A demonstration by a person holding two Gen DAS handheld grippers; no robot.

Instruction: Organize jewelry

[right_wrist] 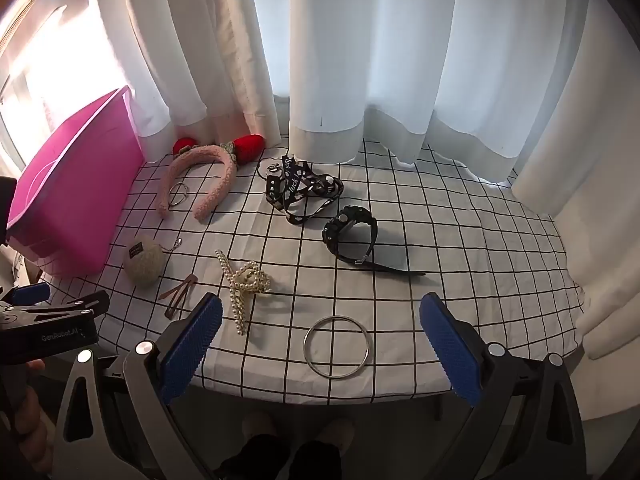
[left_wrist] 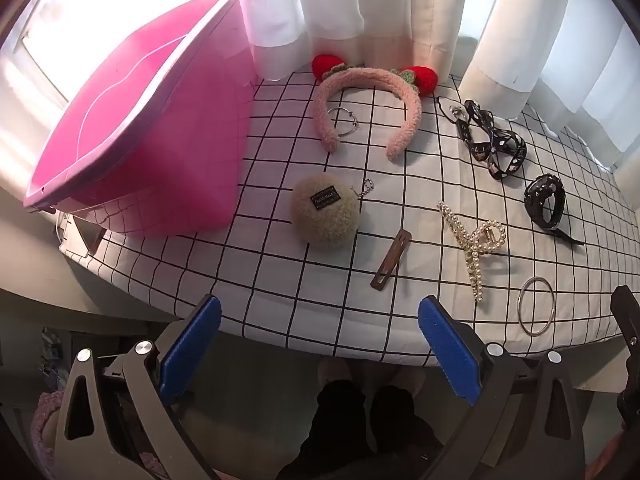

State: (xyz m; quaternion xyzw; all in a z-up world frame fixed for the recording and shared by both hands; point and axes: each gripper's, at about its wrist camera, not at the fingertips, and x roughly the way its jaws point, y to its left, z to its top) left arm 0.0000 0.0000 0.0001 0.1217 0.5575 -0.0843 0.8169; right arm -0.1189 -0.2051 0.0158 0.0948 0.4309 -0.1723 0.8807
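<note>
A pink bin (left_wrist: 132, 136) (right_wrist: 76, 196) stands at the table's left. On the checked cloth lie a pink strawberry headband (left_wrist: 368, 96) (right_wrist: 200, 176) with a small ring (left_wrist: 342, 120) inside it, a fuzzy beige pom-pom keychain (left_wrist: 324, 212) (right_wrist: 143, 262), a brown hair clip (left_wrist: 391, 265) (right_wrist: 178, 292), a pearl claw clip (left_wrist: 474, 244) (right_wrist: 244, 284), a black printed ribbon (left_wrist: 492, 144) (right_wrist: 304, 190), a black watch (left_wrist: 546, 204) (right_wrist: 354, 236) and a silver bangle (left_wrist: 536, 311) (right_wrist: 337, 347). My left gripper (left_wrist: 320, 356) is open and empty at the table's front edge. My right gripper (right_wrist: 320, 354) is open and empty, just before the bangle.
White curtains (right_wrist: 360, 60) hang along the table's back edge. The table's front edge (right_wrist: 320, 396) curves just ahead of both grippers. The left gripper's body (right_wrist: 48, 320) shows at the left of the right wrist view.
</note>
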